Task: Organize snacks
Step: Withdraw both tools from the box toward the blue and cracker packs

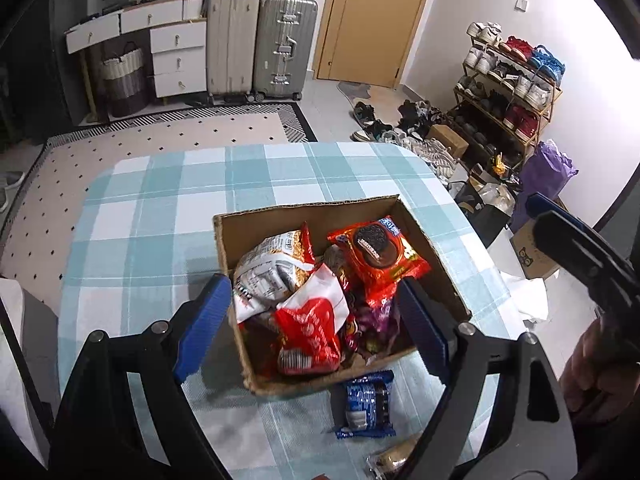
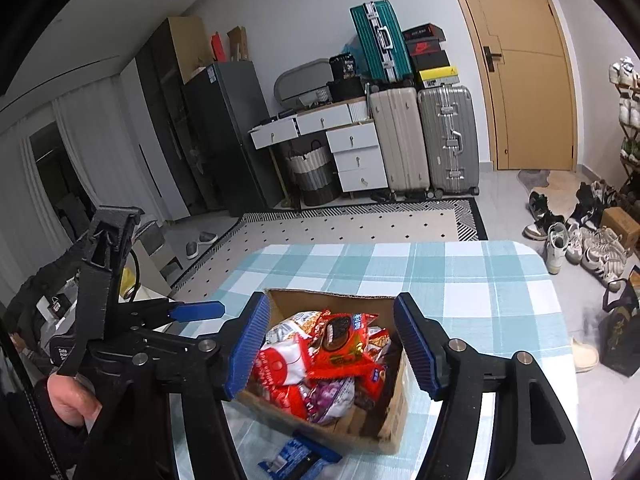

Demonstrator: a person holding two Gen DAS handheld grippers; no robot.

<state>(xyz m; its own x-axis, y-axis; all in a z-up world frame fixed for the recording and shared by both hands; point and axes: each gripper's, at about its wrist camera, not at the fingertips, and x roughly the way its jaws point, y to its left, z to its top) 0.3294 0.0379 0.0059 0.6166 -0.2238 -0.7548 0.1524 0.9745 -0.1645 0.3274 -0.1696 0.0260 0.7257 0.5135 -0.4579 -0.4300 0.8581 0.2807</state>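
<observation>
Hovering claws (image 1: pixel 316 320) (image 2: pixel 336 344) open above box (image 1: pixel 436 256)

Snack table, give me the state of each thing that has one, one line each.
Cardboard box: open-topped, heaped with snack packs.
Red cookie pack: lying on top of the heap.
Blue cookie pack: outside the box, flat on the tablecloth.
Left claw: open, empty.
Right claw: open, empty.
Door: shut.

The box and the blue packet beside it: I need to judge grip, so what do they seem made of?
Box: looks like brown corrugated cardboard, matte, with ragged cut edges. Blue packet: probably thin plastic film, glossy, crinkled, with a crimped end seal.
</observation>
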